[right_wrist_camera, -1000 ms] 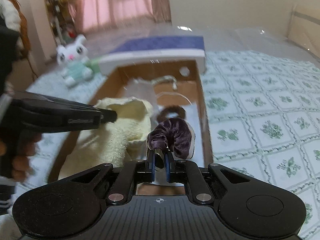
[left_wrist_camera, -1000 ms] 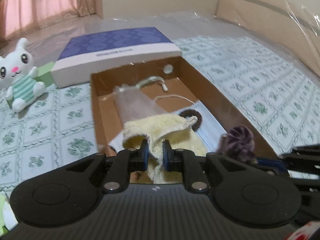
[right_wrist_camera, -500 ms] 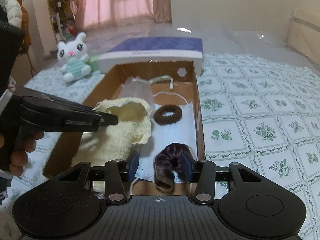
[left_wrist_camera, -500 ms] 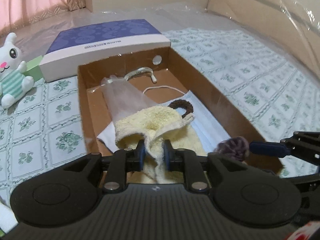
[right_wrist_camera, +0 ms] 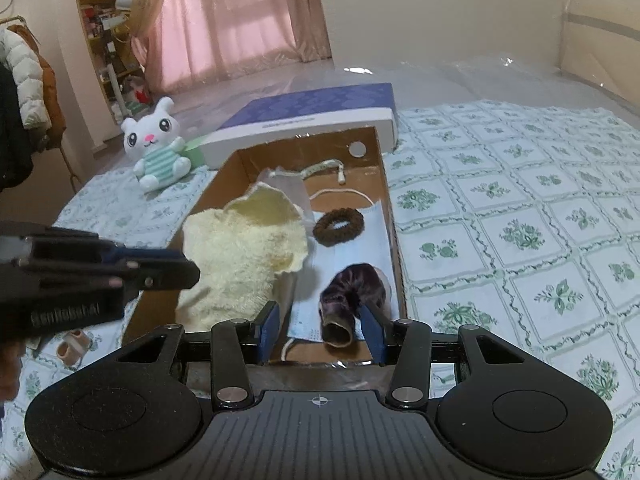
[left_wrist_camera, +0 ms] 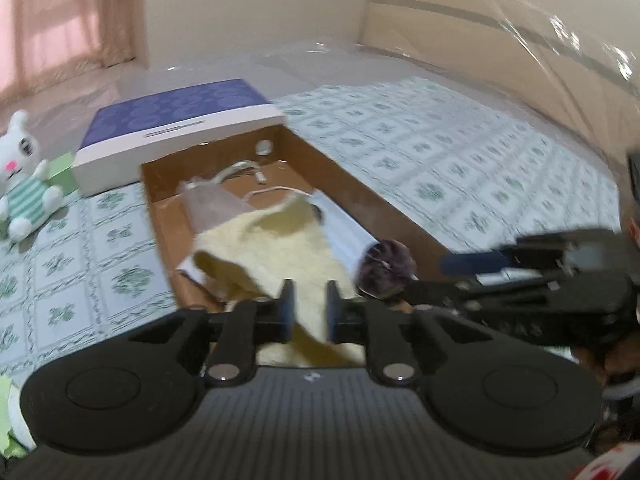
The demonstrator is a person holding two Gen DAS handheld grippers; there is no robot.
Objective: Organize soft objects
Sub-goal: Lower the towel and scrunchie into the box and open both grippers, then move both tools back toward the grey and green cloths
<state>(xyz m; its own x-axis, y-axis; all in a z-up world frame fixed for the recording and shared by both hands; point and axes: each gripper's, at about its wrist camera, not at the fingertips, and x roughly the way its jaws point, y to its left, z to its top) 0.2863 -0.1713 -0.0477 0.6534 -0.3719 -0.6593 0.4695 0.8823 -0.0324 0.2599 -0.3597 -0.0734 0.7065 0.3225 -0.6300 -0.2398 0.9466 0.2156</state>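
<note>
While the left gripper (left_wrist_camera: 307, 306) is pinching a fold of the pale yellow towel (right_wrist_camera: 244, 248) between its nearly closed fingers, the right gripper (right_wrist_camera: 320, 330) is sitting with its blue-padded fingers (right_wrist_camera: 267, 326) spread wide on either side of the dark purple scrunchie (right_wrist_camera: 348, 294), gripping nothing. That scrunchie is resting on a light blue face mask (right_wrist_camera: 360, 240) at the near end of the open cardboard box (right_wrist_camera: 392, 240), close to its right wall. Most of the towel is lying bunched along the left half of the box, one edge curling up over a translucent pouch (right_wrist_camera: 290, 188) farther back. A brown hair tie (right_wrist_camera: 338, 226) is lying on the mask, just beyond the scrunchie and beside the towel. Near the far wall, a white cord (right_wrist_camera: 328, 168) is curving across the box floor. Behind the box, a blue and white lid (right_wrist_camera: 312, 120) is lying flat on the green-patterned bedspread (right_wrist_camera: 520, 220), and a white plush bunny (right_wrist_camera: 156, 152) in a striped green shirt is sitting to its left.
</note>
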